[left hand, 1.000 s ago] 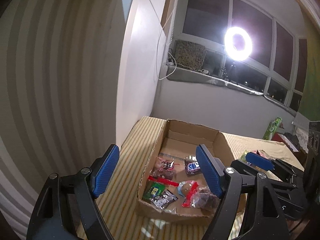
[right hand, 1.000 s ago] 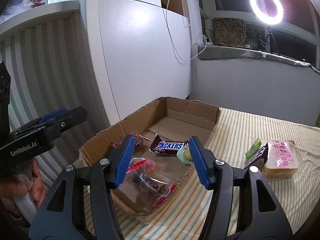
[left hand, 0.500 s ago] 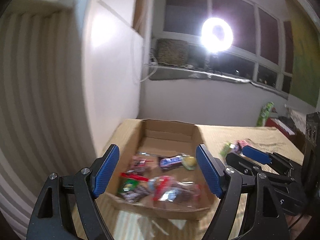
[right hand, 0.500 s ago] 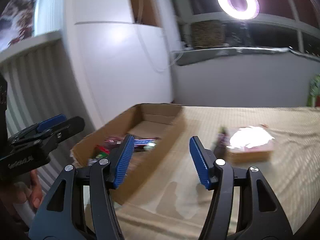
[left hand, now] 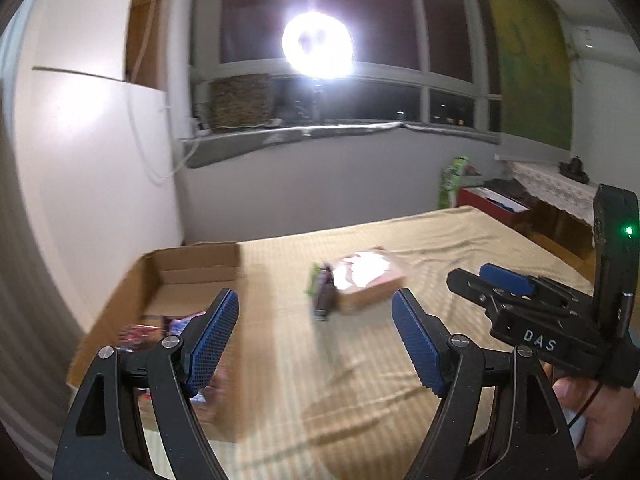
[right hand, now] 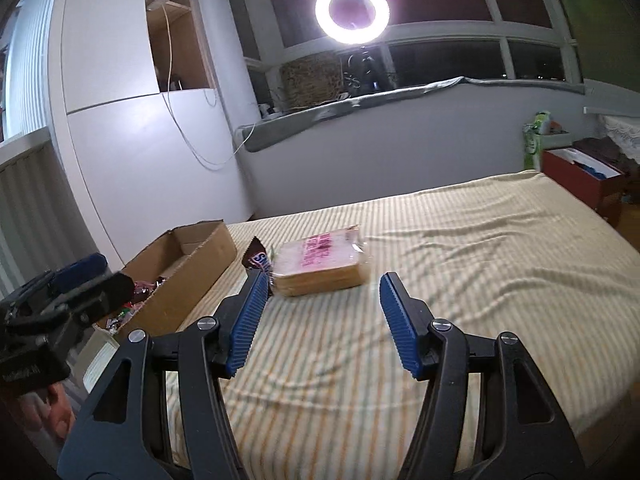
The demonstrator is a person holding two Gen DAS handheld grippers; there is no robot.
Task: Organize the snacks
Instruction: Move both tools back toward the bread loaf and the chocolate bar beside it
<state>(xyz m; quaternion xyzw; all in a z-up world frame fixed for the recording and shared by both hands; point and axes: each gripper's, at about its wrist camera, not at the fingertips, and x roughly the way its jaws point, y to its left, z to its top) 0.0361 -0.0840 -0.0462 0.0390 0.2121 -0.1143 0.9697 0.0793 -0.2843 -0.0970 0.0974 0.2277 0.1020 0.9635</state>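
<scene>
my right hand-held gripper hangs spread and empty; the clear-wrapped sliced bread pack on the striped bed looks soft and light, so i'd pinch its long sides gently.

Cardboard box sits at the left edge of the bed, near the far left corner, with small snack packs inside at its near end. Just right of the box: chocolate bar, leaning on the left side of a bagged bread loaf; the two touch. Both lie on the bed, toward its far side. Behind the bed runs a window ledge; a ring light stands above it.
</scene>
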